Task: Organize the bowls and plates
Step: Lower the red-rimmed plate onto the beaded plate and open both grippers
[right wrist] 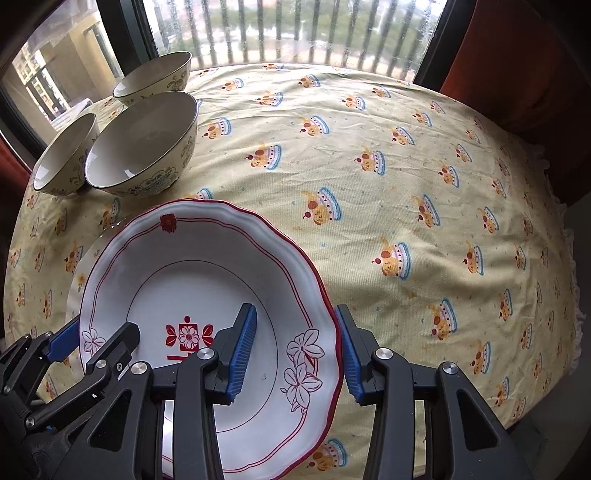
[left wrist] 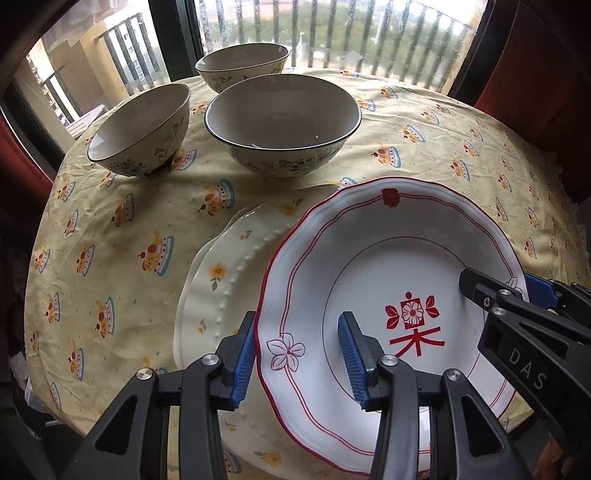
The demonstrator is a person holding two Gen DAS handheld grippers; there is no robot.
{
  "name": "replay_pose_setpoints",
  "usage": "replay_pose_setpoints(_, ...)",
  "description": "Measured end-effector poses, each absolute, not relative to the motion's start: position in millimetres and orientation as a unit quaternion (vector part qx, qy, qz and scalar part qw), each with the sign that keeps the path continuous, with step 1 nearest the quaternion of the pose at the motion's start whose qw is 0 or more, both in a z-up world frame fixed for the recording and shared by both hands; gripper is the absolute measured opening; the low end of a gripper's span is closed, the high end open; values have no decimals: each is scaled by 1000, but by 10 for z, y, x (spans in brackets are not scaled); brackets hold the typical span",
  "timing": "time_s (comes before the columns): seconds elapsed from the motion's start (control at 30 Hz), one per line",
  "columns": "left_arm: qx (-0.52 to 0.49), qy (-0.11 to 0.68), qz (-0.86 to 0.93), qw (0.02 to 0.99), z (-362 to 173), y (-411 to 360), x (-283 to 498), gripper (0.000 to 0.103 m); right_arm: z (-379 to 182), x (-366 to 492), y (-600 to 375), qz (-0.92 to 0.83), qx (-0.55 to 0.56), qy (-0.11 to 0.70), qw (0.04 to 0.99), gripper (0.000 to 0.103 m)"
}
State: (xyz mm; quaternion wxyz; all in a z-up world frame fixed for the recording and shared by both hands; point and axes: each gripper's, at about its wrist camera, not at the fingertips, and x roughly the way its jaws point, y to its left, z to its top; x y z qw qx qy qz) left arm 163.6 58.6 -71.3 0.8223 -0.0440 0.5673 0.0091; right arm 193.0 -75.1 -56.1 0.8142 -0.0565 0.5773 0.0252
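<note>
A white plate with a red scalloped rim [left wrist: 369, 258] [right wrist: 177, 280] is held from both sides over the yellow tablecloth. My left gripper [left wrist: 299, 363] [right wrist: 92, 339] is shut on its left rim, one pad outside and one inside. My right gripper [right wrist: 295, 354] [left wrist: 506, 290] is shut on the opposite rim the same way. A cream embossed plate [left wrist: 221, 288] [right wrist: 79, 273] lies on the cloth beneath it, its right part hidden. I cannot tell whether the two plates touch. Three flower-patterned bowls stand apart at the back left: a small one [left wrist: 144, 129], a large one [left wrist: 282, 122] and a far one [left wrist: 243, 66].
The round table [right wrist: 406, 184] wears a yellow cloth printed with cakes, and its right half holds no dishes. A window with balcony railings [right wrist: 295, 33] runs behind the table. Dark red fabric [right wrist: 517, 74] hangs at the right.
</note>
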Motion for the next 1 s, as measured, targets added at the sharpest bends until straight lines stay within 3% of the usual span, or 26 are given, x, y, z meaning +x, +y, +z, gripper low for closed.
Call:
replay_pose_setpoints(0.33,-39,560,7,828,-705,583,1622,44,-480,1936,-807,36,-40,567,822,47)
replay_pose_setpoints(0.47,-47,563,9,825,-719,597,1638,44,-374,1935,-812,37,-61,548,834,27)
replay_pose_setpoints(1.0,-50,558,45,827,-654,798,1580,44,-491,1898,-581,56,-73,549,831,27)
